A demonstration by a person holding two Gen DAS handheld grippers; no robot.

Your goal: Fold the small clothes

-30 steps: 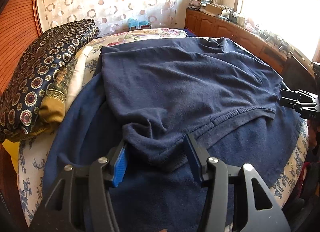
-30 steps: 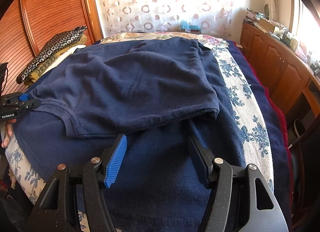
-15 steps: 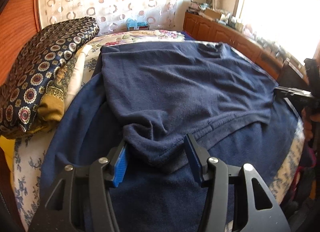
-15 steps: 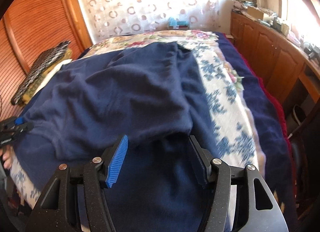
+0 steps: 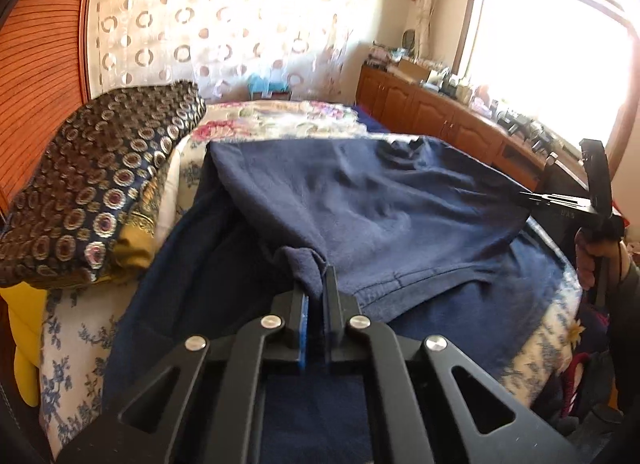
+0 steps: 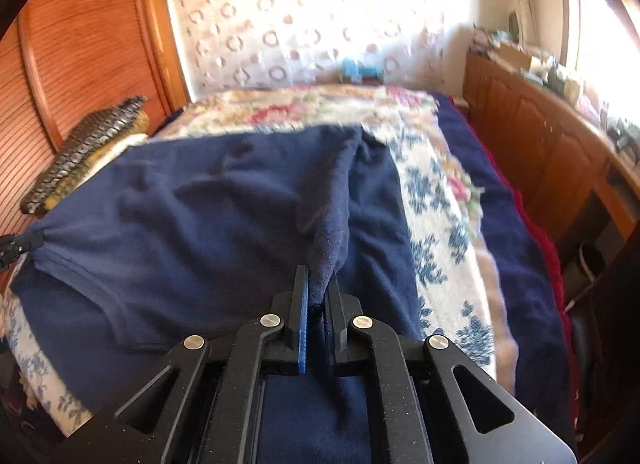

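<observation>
A bed [image 5: 72, 328] under a flowered cover fills the sunlit room. On it lies a navy garment [image 5: 360, 200], stretched left to right, its far edge blurred. The left claw [image 5: 316, 296] pinches its near left corner; the right claw [image 6: 318, 296] is clamped on its near right corner, raised.

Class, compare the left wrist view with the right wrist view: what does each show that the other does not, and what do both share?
Only the left wrist view shows the bright window and a hand holding the right gripper. Only the right wrist view shows the red edge beside the bed. Both show a gripper shut on a corner of the navy garment, the left gripper included, and the patterned cushion.
</observation>
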